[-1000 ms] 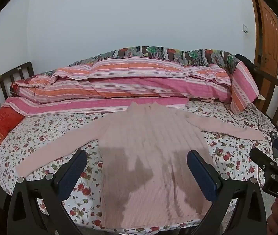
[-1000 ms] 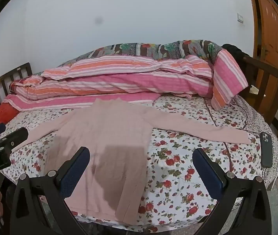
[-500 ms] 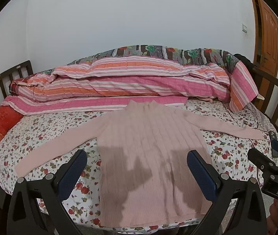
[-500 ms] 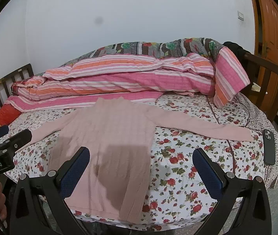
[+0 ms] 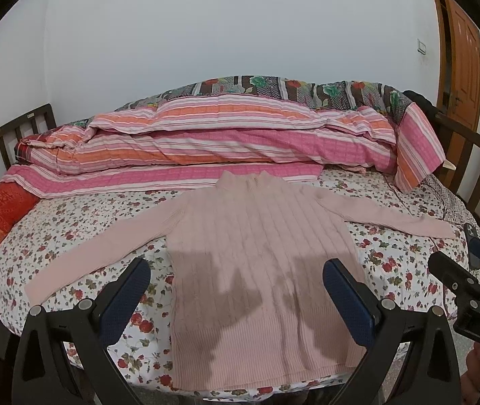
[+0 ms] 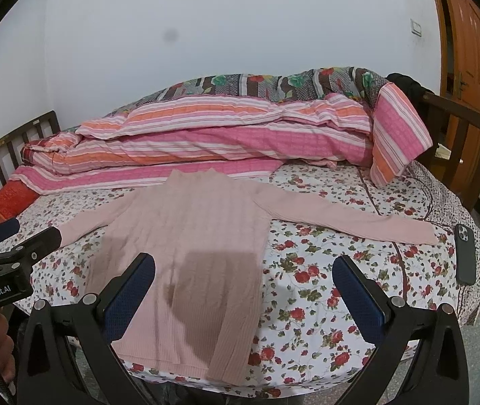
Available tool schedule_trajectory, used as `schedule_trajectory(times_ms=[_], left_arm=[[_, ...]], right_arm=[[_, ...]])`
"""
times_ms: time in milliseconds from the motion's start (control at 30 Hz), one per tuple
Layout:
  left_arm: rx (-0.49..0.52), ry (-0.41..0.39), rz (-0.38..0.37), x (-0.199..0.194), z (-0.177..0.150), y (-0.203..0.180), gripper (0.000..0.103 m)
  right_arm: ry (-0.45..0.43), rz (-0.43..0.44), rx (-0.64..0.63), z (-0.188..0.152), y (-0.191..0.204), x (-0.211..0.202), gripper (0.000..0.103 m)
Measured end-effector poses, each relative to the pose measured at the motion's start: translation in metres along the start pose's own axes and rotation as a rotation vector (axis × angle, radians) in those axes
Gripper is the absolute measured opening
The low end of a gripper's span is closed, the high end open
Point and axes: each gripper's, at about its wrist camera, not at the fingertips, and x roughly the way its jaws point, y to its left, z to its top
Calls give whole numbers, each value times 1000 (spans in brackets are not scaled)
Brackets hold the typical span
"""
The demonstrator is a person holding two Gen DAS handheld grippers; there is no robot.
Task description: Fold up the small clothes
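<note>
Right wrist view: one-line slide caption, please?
Open right claw above a pink sweater spread flat on the floral bed, phone nearby.

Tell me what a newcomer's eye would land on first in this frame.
The pink ribbed sweater spread flat on the floral bedsheet, both sleeves stretched out sideways. Behind it, a heap of pink and orange striped quilts lies along the wall. Both grippers, left and right, hover open near the hem, holding nothing.

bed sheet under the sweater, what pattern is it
White bed sheet with small red flowers and green leaves; clearest in the right wrist view.
</note>
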Motion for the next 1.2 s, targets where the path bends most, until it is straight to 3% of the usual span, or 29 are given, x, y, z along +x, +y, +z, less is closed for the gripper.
schedule_trajectory(times_ms=[1200], left_arm=[[2, 4, 2, 0, 2, -2, 103]], right_arm=[[-2, 2, -7, 1, 2, -2, 103]])
